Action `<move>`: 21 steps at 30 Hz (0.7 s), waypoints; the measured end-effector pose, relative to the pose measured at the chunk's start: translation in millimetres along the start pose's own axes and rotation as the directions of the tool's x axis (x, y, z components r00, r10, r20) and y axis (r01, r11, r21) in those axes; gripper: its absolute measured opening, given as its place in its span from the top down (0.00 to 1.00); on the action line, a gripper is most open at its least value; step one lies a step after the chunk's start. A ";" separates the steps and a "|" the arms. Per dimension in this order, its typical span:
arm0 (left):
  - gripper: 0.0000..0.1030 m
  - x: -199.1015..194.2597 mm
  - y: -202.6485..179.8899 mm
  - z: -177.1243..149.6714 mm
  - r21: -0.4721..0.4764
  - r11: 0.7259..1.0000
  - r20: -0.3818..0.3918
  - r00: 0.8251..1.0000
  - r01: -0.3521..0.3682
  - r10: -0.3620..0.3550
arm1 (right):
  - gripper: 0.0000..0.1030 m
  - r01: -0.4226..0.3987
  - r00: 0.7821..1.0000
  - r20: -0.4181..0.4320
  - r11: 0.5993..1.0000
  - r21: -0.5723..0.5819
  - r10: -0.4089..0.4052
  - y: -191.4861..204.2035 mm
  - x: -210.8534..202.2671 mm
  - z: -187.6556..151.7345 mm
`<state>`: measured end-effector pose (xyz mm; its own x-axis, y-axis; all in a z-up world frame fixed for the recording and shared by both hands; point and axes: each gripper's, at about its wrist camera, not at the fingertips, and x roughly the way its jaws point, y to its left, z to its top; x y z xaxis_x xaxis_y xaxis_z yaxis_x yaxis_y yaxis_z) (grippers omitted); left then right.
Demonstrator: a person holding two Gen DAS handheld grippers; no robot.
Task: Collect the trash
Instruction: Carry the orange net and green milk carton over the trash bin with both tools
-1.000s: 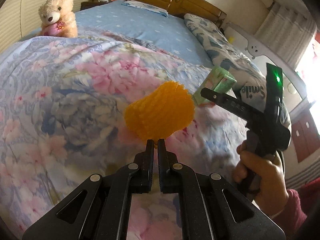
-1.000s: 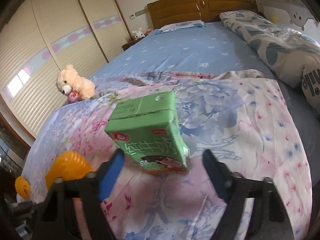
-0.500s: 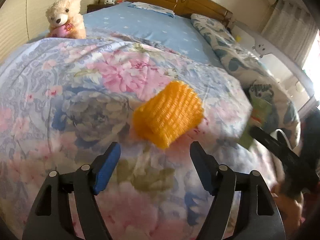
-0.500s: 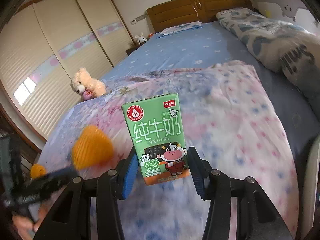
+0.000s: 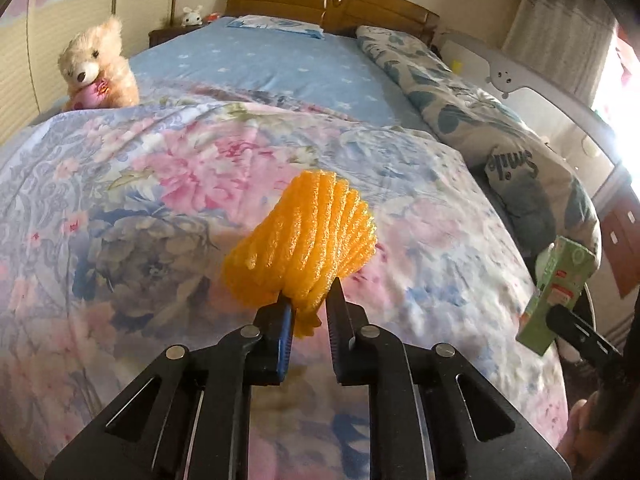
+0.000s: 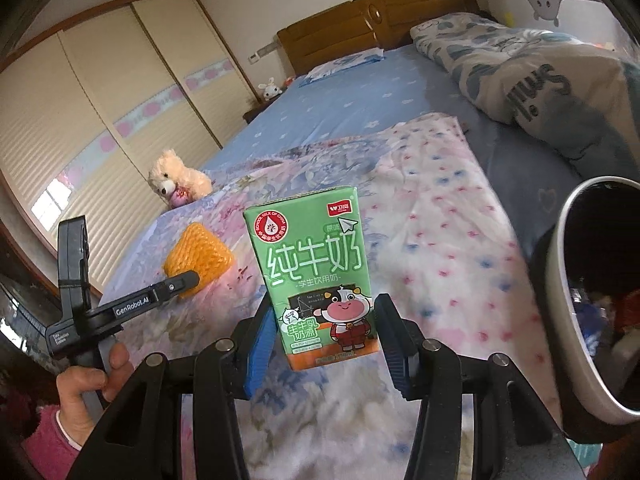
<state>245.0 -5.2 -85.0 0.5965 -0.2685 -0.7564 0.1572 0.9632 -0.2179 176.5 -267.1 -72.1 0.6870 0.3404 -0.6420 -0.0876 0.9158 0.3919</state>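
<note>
Foam net (image 5: pixel 308 240): soft, light, we judge; left hand-held gripper (image 5: pixel 310 300) just closed, pinching its lower end over bed (image 5: pixel 120 184) | milk carton (image 6: pixel 316 280): stiff, clamped low by right hand-held gripper (image 6: pixel 324 344), near bin (image 6: pixel 560 280).

One milk carton (image 6: pixel 320 280), one orange foam net (image 5: pixel 308 240), one teddy bear (image 5: pixel 96 68), one small toy rabbit (image 6: pixel 269 89), perhaps one bin (image 6: pixel 596 292), two grippers (image 5: pixel 308 300) (image 6: pixel 324 332).

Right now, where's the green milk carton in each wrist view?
Left wrist: milk carton at far right edge, tilted, in the right gripper.
Right wrist: centre foreground, upright between the right gripper fingers.
Shared landmark: teddy bear on the bed's left side.
</note>
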 end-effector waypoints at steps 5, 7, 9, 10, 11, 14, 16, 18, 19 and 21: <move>0.87 -18.5 -26.2 -13.6 0.015 0.999 0.012 0.999 0.041 -0.041 | 0.52 0.001 1.000 0.026 1.000 0.011 -0.002 -9.0 -21.5 -3.7; 0.87 -23.9 -37.6 -19.6 0.023 0.998 0.010 0.998 0.063 -0.063 | 0.52 0.003 0.999 0.035 1.000 0.019 -0.003 -13.2 -29.3 -6.5; 0.87 -28.6 -54.5 -26.9 0.046 0.995 0.006 0.997 0.083 -0.083 | 0.52 0.007 0.999 0.045 1.000 0.031 -0.008 -18.9 -37.7 -10.5; 0.87 -29.8 -61.8 -29.8 0.056 0.994 0.002 0.996 0.093 -0.094 | 0.52 0.009 0.999 0.049 0.999 0.038 -0.011 -21.9 -41.9 -12.9; 0.87 -30.5 -68.2 -32.4 0.064 0.993 -0.002 0.995 0.100 -0.100 | 0.52 0.010 0.999 0.052 0.999 0.043 -0.012 -25.2 -46.1 -14.8; 0.87 -31.8 -92.2 -42.6 0.103 0.987 -0.020 0.992 0.127 -0.126 | 0.52 0.010 0.998 0.069 0.998 0.062 -0.014 -34.5 -58.3 -21.3; 0.87 -32.7 -106.0 -48.0 0.125 0.982 -0.031 0.990 0.141 -0.139 | 0.52 0.013 0.997 0.078 0.997 0.078 -0.019 -41.2 -65.8 -25.0; 0.87 -33.6 -116.3 -52.1 0.139 0.978 -0.037 0.988 0.153 -0.150 | 0.52 0.019 0.996 0.085 0.995 0.093 -0.027 -47.0 -73.0 -28.3; 0.87 -34.8 -123.3 -54.4 0.148 0.975 -0.042 0.987 0.163 -0.158 | 0.52 0.021 0.996 0.086 0.995 0.098 -0.030 -49.8 -76.4 -29.9; 0.87 -36.2 -132.8 -56.8 0.161 0.971 -0.047 0.984 0.177 -0.171 | 0.52 0.029 0.995 0.095 0.994 0.106 -0.039 -54.9 -84.2 -32.7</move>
<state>157.8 -124.0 -63.8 0.5228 -0.4296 -0.7363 0.3847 0.8897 -0.2460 99.8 -339.0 -61.1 0.7550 0.2832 -0.5915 0.0087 0.8976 0.4408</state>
